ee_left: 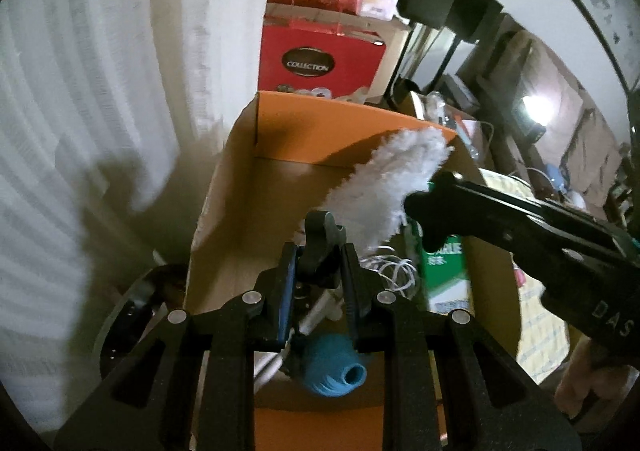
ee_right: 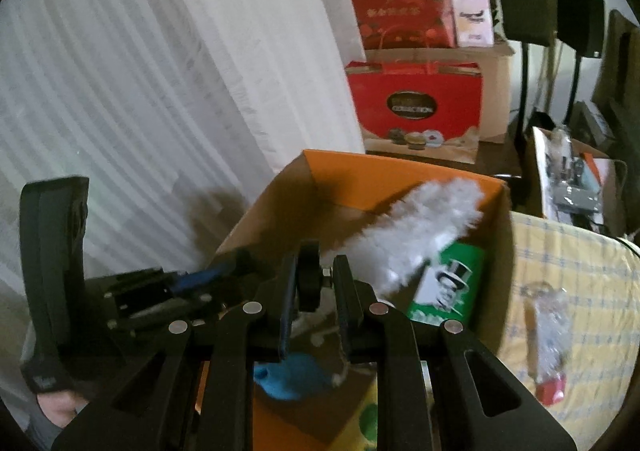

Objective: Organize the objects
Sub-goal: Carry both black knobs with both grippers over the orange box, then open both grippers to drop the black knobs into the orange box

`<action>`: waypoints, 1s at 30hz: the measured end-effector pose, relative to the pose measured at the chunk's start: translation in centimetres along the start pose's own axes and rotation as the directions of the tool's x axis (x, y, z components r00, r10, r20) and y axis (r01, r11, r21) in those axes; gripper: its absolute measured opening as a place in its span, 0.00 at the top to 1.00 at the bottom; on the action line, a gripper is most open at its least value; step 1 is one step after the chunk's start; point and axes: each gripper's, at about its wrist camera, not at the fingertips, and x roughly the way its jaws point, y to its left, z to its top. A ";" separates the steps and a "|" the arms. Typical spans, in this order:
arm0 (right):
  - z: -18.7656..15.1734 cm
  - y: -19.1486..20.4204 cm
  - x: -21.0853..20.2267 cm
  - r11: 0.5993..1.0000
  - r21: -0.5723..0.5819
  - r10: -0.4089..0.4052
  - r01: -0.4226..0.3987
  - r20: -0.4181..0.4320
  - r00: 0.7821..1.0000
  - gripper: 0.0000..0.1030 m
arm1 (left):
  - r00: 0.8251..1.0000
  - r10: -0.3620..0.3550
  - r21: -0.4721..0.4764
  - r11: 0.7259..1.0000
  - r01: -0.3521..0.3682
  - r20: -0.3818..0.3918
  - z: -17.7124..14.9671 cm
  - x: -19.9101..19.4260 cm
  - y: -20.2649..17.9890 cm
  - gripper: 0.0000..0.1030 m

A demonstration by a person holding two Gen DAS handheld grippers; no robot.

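Observation:
An open orange cardboard box (ee_left: pixel 280 131) (ee_right: pixel 360 171) holds a white fluffy duster (ee_left: pixel 392 179) (ee_right: pixel 424 231), a green carton (ee_left: pixel 444 275) (ee_right: pixel 448 287), a blue rubber bulb (ee_left: pixel 334 367) (ee_right: pixel 292 375) and a white cable (ee_left: pixel 390 271). My left gripper (ee_left: pixel 318 251) is shut on a black clamp-like knob (ee_left: pixel 320 235) over the box. My right gripper (ee_right: pixel 314 283) is shut on a black round knob (ee_right: pixel 310 279) above the box. The right gripper's body (ee_left: pixel 520 227) reaches in beside the duster. The left gripper's body (ee_right: pixel 140 291) shows at left in the right wrist view.
White curtain (ee_left: pixel 100 91) hangs at left. Red gift bags and boxes (ee_left: pixel 320 55) (ee_right: pixel 416 103) stand behind the box. Black stands (ee_right: pixel 524 51) and a cluttered paper bag (ee_right: pixel 572 179) are at right. A yellow checked cloth (ee_right: pixel 568 291) bears a wrapped item (ee_right: pixel 548 335).

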 end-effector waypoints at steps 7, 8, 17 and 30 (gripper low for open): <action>1.6 1.0 4.8 1.000 -0.031 -0.001 -0.001 -0.064 0.998 0.83 | 0.998 0.061 0.021 0.998 -0.060 -0.023 -0.2 1.7 0.7 0.81; 1.6 1.0 5.5 0.999 -0.031 0.005 -0.007 -0.077 0.997 0.83 | 0.997 0.075 0.025 0.997 -0.075 -0.026 -0.3 1.9 0.8 0.81; 1.1 1.0 8.9 0.998 -0.001 0.060 -0.061 -0.146 0.987 0.83 | 0.995 0.092 -0.019 0.995 -0.093 -0.042 -0.6 2.7 2.4 0.80; 1.0 0.3 5.3 0.999 0.013 0.032 -0.030 -0.100 0.994 0.71 | 0.997 0.070 -0.053 0.996 -0.071 -0.014 -0.9 0.4 2.8 0.56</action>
